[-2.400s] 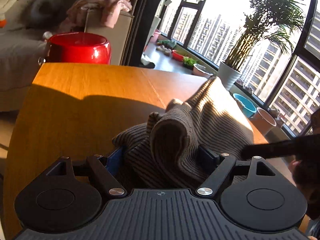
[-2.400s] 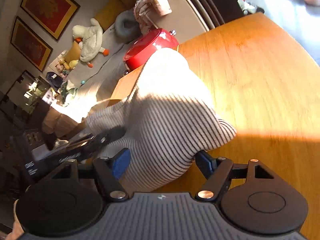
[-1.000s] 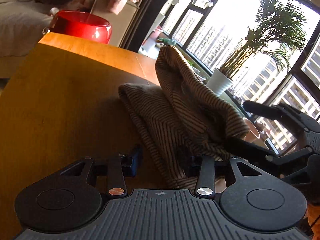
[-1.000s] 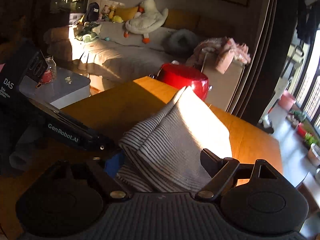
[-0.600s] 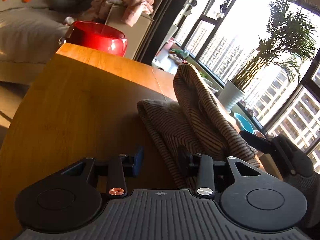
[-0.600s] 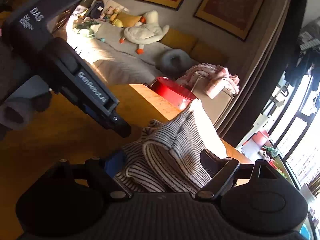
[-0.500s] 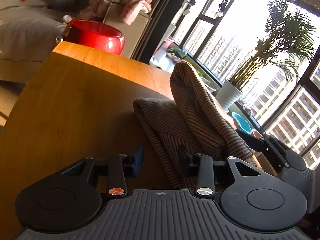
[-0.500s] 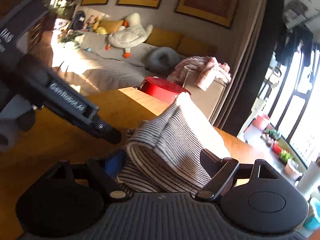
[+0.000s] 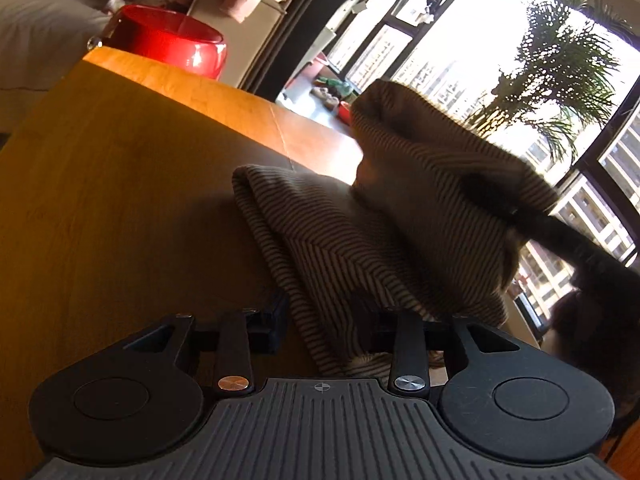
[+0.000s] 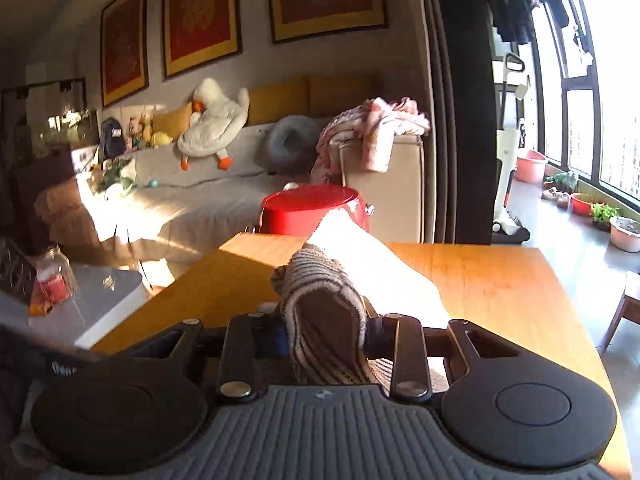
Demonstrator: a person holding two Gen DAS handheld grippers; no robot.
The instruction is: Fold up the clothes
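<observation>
while both grippers bunch the brown striped knitted garment (image 9: pixel 372 216) on the orange wooden surface (image 9: pixel 120 184), the fingers of the left gripper (image 9: pixel 320 316) are closing with a fold of cloth between them. the fingers of the right gripper (image 10: pixel 324 332) are also closing and pinch a thick rolled edge. one part of the garment is raised, the rest lies on the surface. the risk, probably: the thick roll may slip out, or uneven layers get caught, so the fold comes out crooked.
</observation>
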